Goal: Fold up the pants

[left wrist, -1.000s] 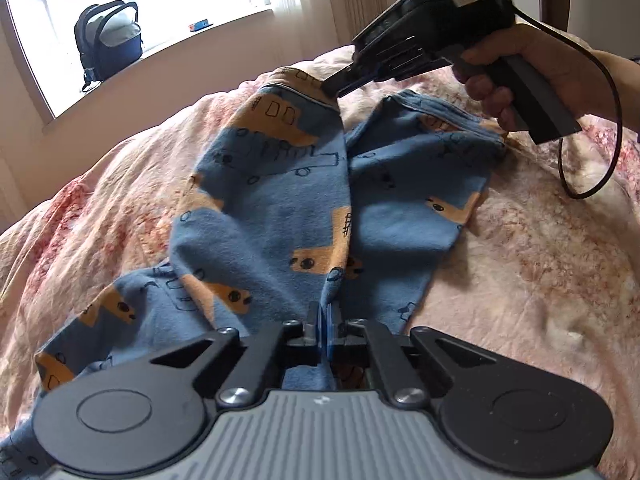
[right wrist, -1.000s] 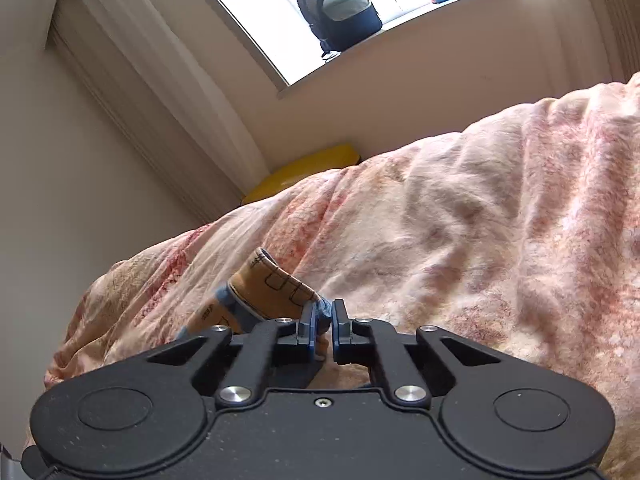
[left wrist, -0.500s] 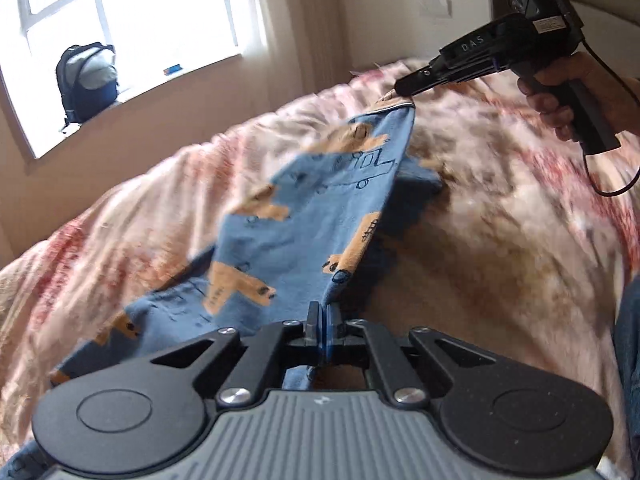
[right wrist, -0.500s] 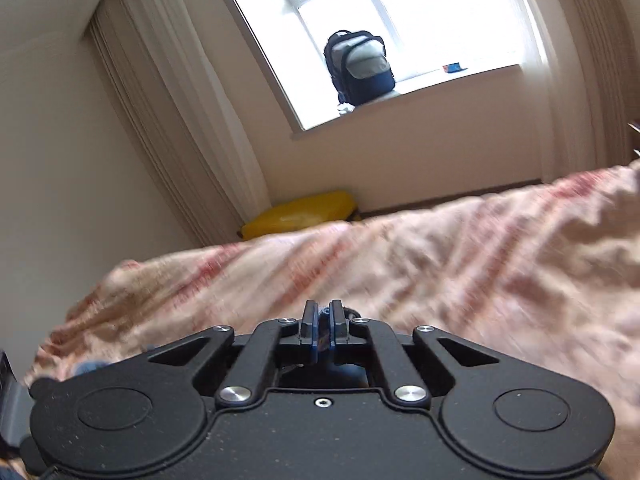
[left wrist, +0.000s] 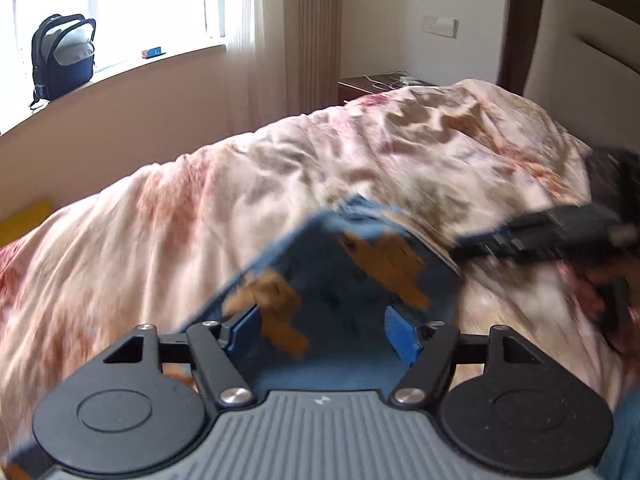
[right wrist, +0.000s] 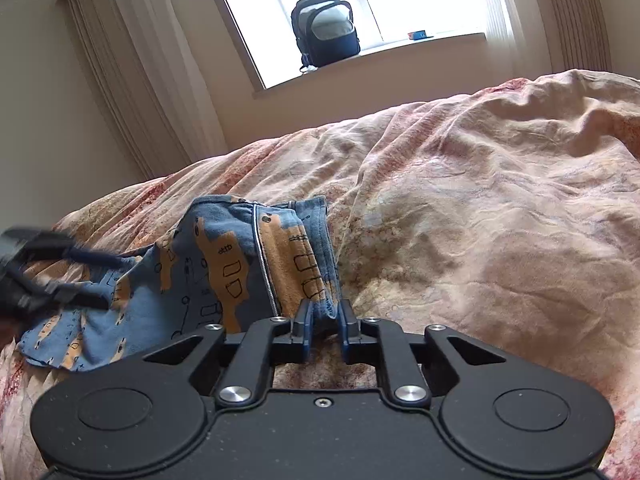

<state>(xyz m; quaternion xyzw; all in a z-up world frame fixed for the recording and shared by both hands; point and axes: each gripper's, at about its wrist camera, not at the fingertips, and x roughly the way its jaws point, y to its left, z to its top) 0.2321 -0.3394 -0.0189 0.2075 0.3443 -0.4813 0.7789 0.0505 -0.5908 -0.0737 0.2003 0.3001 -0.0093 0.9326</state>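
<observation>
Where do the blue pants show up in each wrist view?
Left wrist: pants at lower centre, between the left gripper's open jaws.
Right wrist: pants at left of centre, an edge between the right gripper's jaws.
Shared landmark: backpack on the windowsill.

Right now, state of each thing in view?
pants: folded over, bunched on the bed
left gripper: open, jaws just opened, pants between them but not pinched
right gripper: jaws just opening, pants edge between them
backpack: upright on the sill
bed: covered, rumpled
</observation>
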